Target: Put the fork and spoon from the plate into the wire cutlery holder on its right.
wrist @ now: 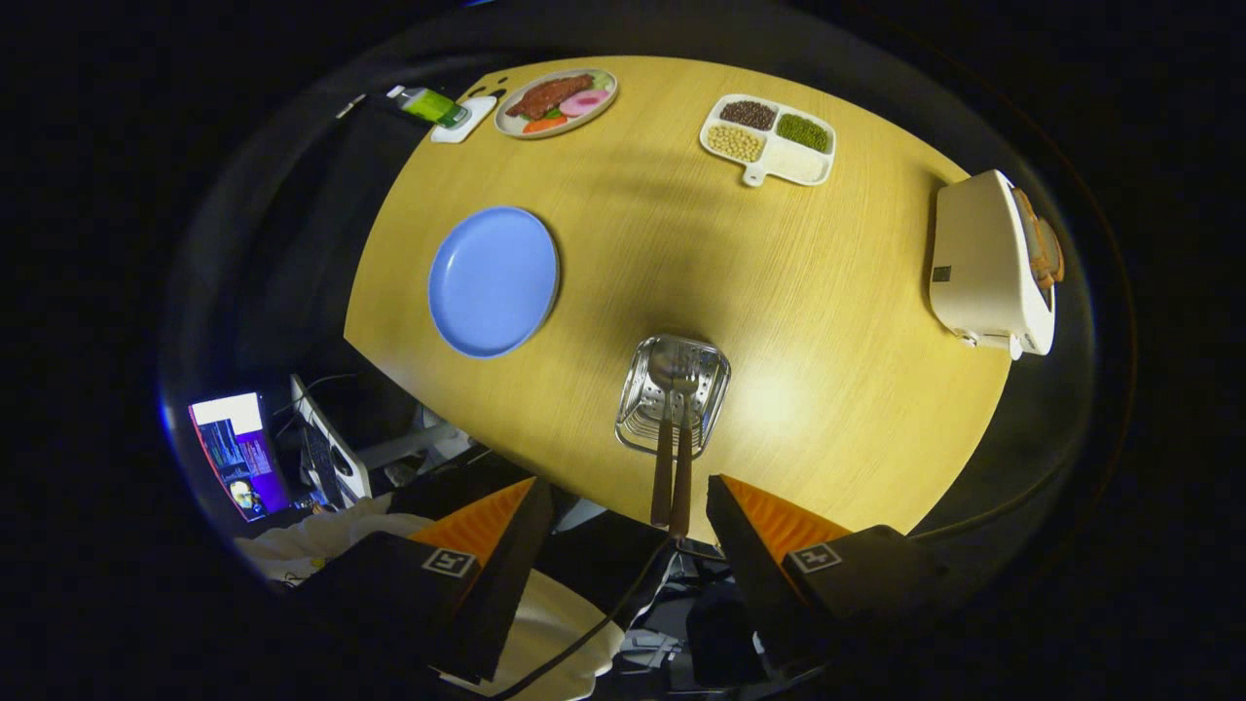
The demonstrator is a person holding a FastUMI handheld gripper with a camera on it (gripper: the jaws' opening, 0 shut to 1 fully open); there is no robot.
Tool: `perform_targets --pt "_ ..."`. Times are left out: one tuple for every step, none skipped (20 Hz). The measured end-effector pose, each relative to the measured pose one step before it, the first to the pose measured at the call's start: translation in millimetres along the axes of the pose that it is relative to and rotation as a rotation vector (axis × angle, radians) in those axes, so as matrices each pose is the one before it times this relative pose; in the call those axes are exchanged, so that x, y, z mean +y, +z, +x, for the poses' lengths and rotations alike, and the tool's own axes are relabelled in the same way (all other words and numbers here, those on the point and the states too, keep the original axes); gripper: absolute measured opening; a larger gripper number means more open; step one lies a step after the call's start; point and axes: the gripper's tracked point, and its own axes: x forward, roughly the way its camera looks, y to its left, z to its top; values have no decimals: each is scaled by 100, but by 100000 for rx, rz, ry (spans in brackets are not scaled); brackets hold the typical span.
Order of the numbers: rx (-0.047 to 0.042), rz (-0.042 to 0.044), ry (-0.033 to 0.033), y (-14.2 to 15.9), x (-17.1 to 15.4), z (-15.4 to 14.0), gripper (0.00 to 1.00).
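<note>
- The tool (628, 511) hung above the near edge of the round pale wooden tabletop (623, 243), its two fingers spread wide apart with nothing between them pressed or gripped.
- The brown handles of the fork and spoon rose into the gap between the fingers, but neither finger touched them.
- The silver wire cutlery holder (673, 396) stood on the tabletop just ahead of the fingers, near the tabletop's edge.
- The wooden-handled metal spoon (664, 428) and the wooden-handled metal fork (683, 438) both stood in that holder, heads down inside the mesh, handles side by side and leaning out toward the tool.
- The round blue plate (494, 281) lay on the tabletop to the left of the holder and a little beyond it, with no cutlery on it.
- Well beyond the holder sat a white divided tray of beans and grains (767, 139), and further left a round plate of model food (555, 101).
- A cream-coloured toaster (988, 263) stood at the tabletop's right edge, well apart from the holder.
- Below the tabletop, to the left of the fingers, a lit screen (238, 453) showed.
</note>
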Motion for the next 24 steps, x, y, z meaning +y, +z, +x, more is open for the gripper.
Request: perform_targets --pt "-5618 1211 -1033 234 320 -513 100" --pt "-5645 1414 -733 283 256 -561 99" --pt "-5553 2510 349 318 591 -584 100" --pt "-5342 2850 1165 220 819 -588 99" --pt "-5221 2618 615 265 679 -608 100" --pt "-5082 1725 -866 224 72 -762 100" --pt "-5048 879 -1009 351 77 -761 100" --pt "-4978 832 -1376 153 72 -853 100" --pt "-5084 1038 -699 347 191 -970 100" --pt "-4820 585 -178 501 314 -935 100" --pt "-4591 251 -540 564 127 -1130 100" --pt "-5190 -324 -655 639 13 -1088 100" --pt "-4695 -570 -711 729 27 -930 100" --pt "-5418 -551 -563 838 31 -842 100" --pt "-5740 -600 -221 1022 157 -1016 100" --pt "-6148 -694 111 1060 160 -757 100" --pt "-7056 -1048 -75 1562 101 -653 100" --pt "-6925 -1129 -938 1407 -164 -678 100" --pt "-6520 -1309 -807 1290 -165 -641 100" --pt "-6650 -1170 -900 1231 -173 -537 99" --pt "-5760 -1026 -791 1029 -162 -498 99" --pt "-4505 -720 -529 626 -188 -482 99" --pt "-4307 201 -601 498 -191 -597 99" --pt "-6031 -224 -1352 666 -409 -548 99"
